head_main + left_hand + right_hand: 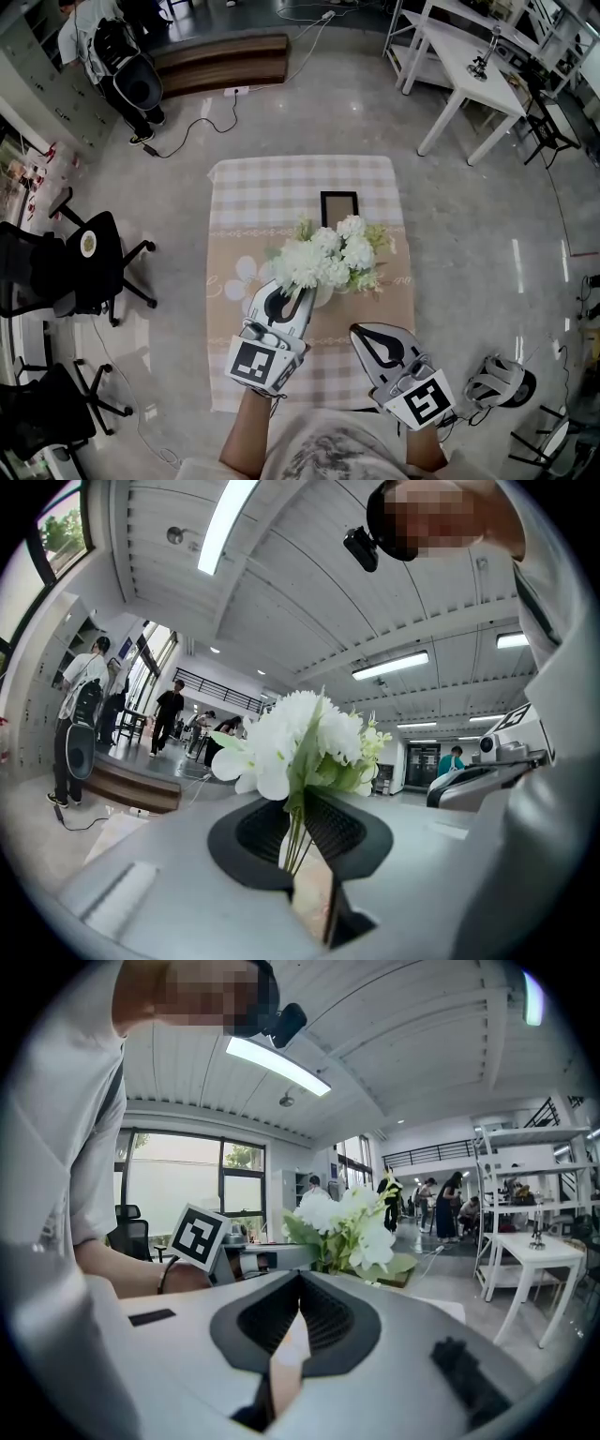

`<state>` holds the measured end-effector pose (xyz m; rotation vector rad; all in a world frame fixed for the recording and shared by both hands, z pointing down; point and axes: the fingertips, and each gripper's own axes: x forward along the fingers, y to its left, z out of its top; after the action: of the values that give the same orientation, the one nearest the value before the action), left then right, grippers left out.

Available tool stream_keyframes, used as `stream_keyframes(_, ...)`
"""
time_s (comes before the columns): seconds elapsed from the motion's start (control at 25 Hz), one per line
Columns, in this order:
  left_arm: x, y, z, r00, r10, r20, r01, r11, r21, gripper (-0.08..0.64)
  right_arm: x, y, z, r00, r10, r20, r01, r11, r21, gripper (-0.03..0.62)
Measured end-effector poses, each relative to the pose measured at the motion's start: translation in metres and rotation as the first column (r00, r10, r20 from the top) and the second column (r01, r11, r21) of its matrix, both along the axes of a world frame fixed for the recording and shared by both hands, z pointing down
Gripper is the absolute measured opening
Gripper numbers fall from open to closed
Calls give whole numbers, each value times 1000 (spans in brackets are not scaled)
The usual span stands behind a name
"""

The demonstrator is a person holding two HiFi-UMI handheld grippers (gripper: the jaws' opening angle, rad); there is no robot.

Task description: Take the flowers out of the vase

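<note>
Near the middle of the desk [234, 187], a little closer to its right edge than its left, stands the one bunch of white flowers [328, 258]. My left hand-held gripper [292, 292] comes in from the near edge and is clenched on the thin green stems [298, 832], just under the blooms. One pale vase [324, 298] shows below the bunch, right beside my jaw tips. I cannot tell whether the stems still reach into it.

My right hand-held gripper [361, 330] hangs over the near right corner of the desk, apart from the bunch. Its jaws are closed together with nothing between them.

Counted on the checked cloth: one bunch, one vase and one flat black frame [338, 208], which lies between the flowers and the far edge. That makes two hand-held grippers and three things.

The whole left half of the desk is bare cloth, as is the strip along the far edge behind the frame. To the right of the bunch only a narrow band of cloth is left before the edge.

Off the desk, two black office chairs [94, 258] [42, 422] stand on the floor [469, 281] past the left edge, well apart from it. Beyond the right edge the floor lies open up to a white table [469, 61] far off.
</note>
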<state>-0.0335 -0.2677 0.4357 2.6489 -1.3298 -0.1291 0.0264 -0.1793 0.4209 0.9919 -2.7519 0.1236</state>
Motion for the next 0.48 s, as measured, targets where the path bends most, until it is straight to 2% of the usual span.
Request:
stream_keyframes(0.28,-11,10,-16,1000,-2,-6,2,1000,12,54,-10,5,-10,1000,-4,10,4,1000,23,15)
stream_keyframes(0.48,-11,14,-29,1000,-10,-5,10,998,61,54,-11,8,-19,1000,-10,26,9,999,52,15)
